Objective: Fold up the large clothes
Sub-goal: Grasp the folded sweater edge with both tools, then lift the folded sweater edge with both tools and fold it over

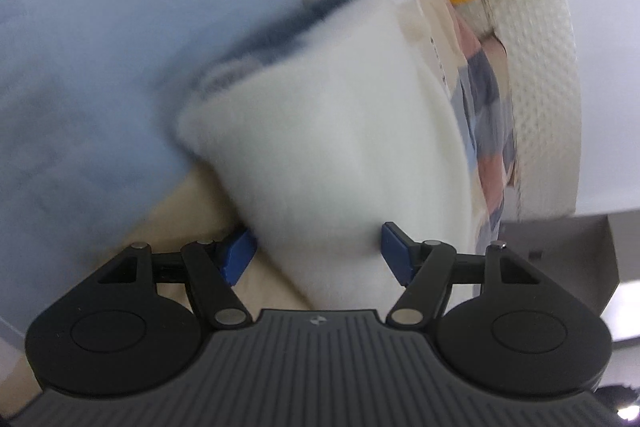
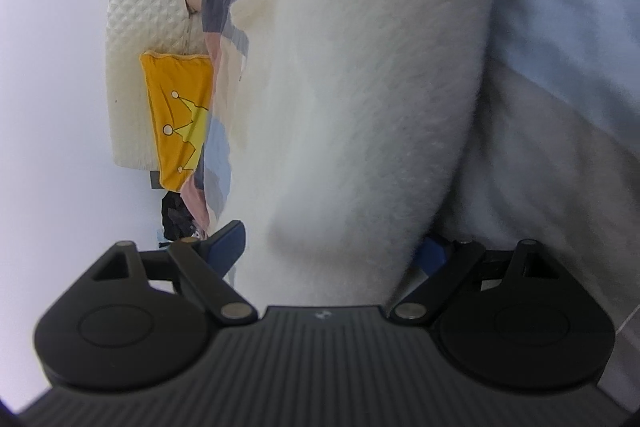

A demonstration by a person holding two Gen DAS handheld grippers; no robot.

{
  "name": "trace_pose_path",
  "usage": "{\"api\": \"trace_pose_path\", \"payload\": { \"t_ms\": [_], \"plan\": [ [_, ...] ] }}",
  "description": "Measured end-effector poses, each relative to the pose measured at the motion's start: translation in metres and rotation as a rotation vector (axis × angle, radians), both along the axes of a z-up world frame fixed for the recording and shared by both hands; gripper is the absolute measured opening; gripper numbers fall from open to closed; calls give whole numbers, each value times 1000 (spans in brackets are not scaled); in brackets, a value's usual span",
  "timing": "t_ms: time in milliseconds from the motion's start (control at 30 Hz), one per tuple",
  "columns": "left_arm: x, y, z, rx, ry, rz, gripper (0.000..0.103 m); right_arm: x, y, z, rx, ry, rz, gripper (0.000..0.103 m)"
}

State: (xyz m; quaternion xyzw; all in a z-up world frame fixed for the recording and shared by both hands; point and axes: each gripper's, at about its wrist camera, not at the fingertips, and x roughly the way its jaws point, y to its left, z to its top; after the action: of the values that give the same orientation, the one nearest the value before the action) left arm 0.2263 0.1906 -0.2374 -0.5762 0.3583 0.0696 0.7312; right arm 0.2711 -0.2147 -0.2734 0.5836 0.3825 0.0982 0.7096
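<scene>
Step in hand: carrying a thick bundle of the white fleece garment (image 1: 320,147), both grippers gripping it; judged mid-fold, with the cloth bunched, not flat.
Left gripper (image 1: 318,253): jaws spread wide and clenched on a fat fold of the fleece, blue pads pressing its sides.
Right gripper (image 2: 332,247): jaws wide too, grasping the same fleece; its right pad is half buried in pile.
Where: fleece hangs between both grippers, above pale blue bedding (image 1: 100,67).
Next move: probably lowering evenly and laying the fold square before letting go.
Material: plush, fuzzy, bulky, soft-edged; likely to spring back.
Behind: yellow cushion (image 2: 176,123), crown print, beside a cream quilted headboard (image 2: 140,27).
</scene>
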Motion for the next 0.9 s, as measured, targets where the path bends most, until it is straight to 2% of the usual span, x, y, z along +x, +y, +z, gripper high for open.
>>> {"api": "trace_pose_path", "payload": {
  "t_ms": [100, 233, 300, 400, 467, 500, 633, 767, 900],
  "plan": [
    [4, 4, -1, -2, 1, 36, 71, -1, -3, 2, -9, 1, -29, 90],
    [8, 10, -3, 5, 6, 57, 53, -1, -8, 3, -29, 2, -88, 90],
    [11, 10, -1, 35, 3, 48, 45, -3, -13, 4, -44, -1, -118, 90],
    [3, 8, 3, 69, -14, 44, 37, -7, -19, 5, -82, 5, -161, 82],
    [0, 9, 5, 76, -26, 43, 33, -11, -24, 7, -115, 15, -193, 71],
    [0, 9, 6, 73, -33, 45, 32, -13, -25, 9, -143, 24, -206, 64],
    [0, 8, 10, 98, -49, 43, 30, -14, -27, 10, -161, 17, -213, 53],
    [8, 0, 26, 214, -55, 14, 28, -11, -25, 17, -215, -2, -182, 43],
    [4, -1, 43, 275, -95, -7, 25, -14, -29, 23, -233, -31, -167, 39]
  ]
}}
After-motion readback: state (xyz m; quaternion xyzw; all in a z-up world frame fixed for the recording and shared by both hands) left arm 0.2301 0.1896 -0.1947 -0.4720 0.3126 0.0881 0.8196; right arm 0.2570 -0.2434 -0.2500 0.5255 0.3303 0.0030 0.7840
